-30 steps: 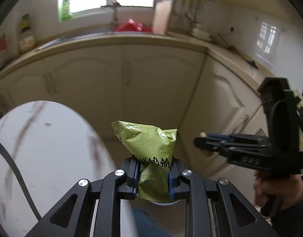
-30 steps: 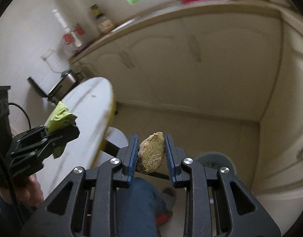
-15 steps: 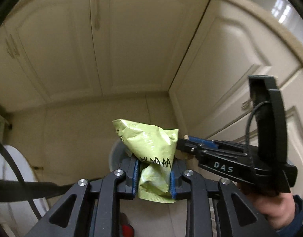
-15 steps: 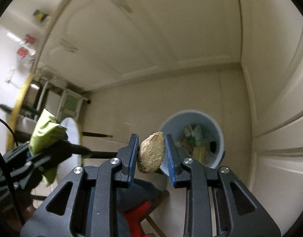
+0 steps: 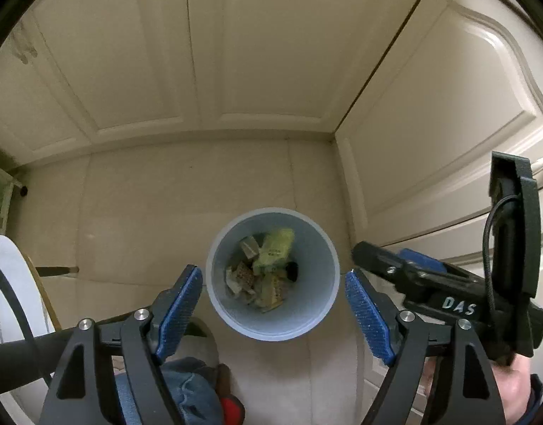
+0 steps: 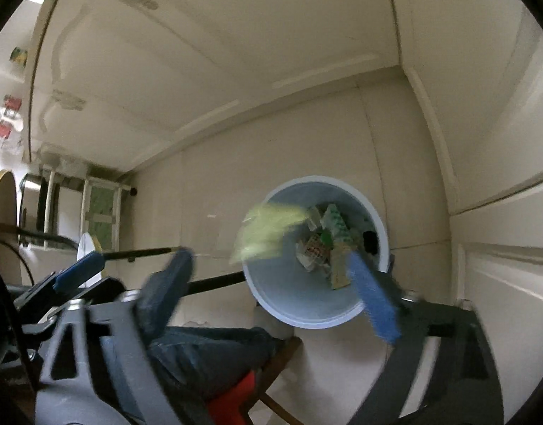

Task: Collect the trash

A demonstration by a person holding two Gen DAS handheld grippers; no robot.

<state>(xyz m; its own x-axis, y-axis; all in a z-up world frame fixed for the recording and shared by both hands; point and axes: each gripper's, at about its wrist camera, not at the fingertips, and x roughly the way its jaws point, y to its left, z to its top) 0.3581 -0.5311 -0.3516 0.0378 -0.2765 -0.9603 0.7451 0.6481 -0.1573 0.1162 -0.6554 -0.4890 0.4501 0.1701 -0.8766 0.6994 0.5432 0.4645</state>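
A pale blue trash bin (image 5: 321, 244) stands on the floor in the cabinet corner, with several wrappers inside. My left gripper (image 5: 273, 313) is open and empty above the bin. A green wrapper (image 5: 275, 246) lies in the bin. In the right wrist view the bin (image 6: 271, 283) sits below my right gripper (image 6: 271, 287), which is open and empty; a blurred green wrapper (image 6: 267, 230) is in the air over the bin's rim. The right gripper body (image 5: 448, 290) shows at the right of the left wrist view.
Cream cabinet doors (image 5: 207, 53) close in behind and to the right of the bin. A round white table's edge (image 5: 12, 290) is at the left. The person's jeans and a red shoe (image 5: 232, 407) are below the grippers. A metal rack (image 6: 94, 209) stands at the left.
Both grippers swung down over the bin and opened. The green wrapper left the left gripper and the brown lump left the right gripper.
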